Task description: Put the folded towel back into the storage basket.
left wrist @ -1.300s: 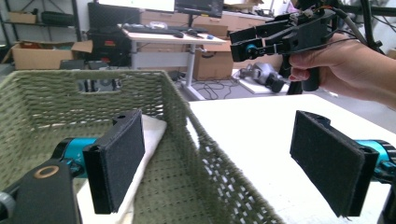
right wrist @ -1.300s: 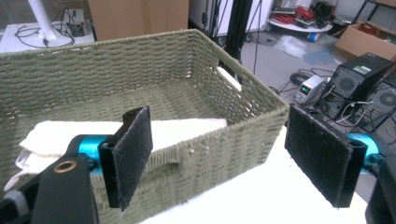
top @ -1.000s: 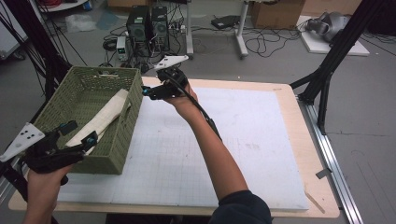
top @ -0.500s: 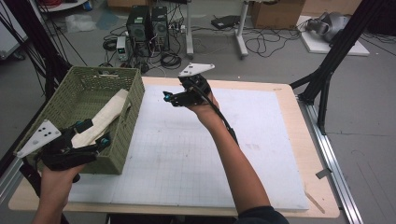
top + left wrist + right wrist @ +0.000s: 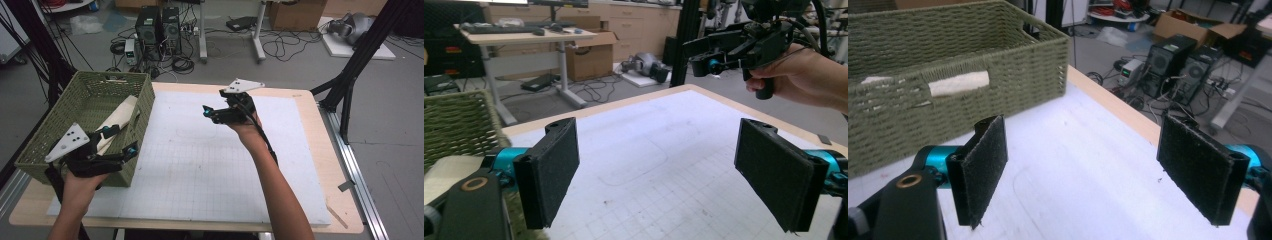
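The green wicker basket (image 5: 47,150) sits at the tabletop's (image 5: 310,125) left end, a rolled cream cloth (image 5: 117,117) lying inside it. The left hand-held gripper (image 5: 119,141) hovers at the basket's near right corner, jaws spread wide and empty. The right hand-held gripper (image 5: 207,113) is raised over the white gridded mat (image 5: 210,170), right of the basket, jaws also wide apart, holding nothing.

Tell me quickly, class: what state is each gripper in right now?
Left gripper: open, holding nothing, beside the green basket.
Right gripper: open, holding nothing, raised over the white mat.
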`<state>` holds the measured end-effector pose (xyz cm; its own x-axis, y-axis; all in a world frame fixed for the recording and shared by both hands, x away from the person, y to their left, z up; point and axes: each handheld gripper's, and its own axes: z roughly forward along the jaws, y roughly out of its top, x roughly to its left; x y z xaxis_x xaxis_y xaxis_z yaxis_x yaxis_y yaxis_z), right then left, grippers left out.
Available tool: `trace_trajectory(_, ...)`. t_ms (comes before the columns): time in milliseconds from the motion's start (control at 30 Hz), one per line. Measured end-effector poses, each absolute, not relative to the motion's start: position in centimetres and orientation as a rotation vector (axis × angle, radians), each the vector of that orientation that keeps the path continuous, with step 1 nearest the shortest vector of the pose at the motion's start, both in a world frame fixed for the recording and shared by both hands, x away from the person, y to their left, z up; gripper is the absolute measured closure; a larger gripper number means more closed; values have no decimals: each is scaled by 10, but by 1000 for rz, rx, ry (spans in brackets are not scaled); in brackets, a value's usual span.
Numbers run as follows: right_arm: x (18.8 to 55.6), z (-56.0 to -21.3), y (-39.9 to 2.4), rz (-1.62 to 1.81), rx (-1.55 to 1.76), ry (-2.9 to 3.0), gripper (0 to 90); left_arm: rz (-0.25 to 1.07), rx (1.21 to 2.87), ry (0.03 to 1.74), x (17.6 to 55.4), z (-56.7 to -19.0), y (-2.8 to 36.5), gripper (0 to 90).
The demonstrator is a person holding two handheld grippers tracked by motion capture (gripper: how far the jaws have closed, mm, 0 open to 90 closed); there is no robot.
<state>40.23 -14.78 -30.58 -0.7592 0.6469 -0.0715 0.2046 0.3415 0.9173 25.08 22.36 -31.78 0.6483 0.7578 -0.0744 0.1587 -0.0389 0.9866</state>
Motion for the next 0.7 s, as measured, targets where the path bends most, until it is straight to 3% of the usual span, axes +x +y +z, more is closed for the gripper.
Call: trace_trajectory(700,350,-347,-245,1340,952,2039,179,459,1626,656,273,-331,169,189)
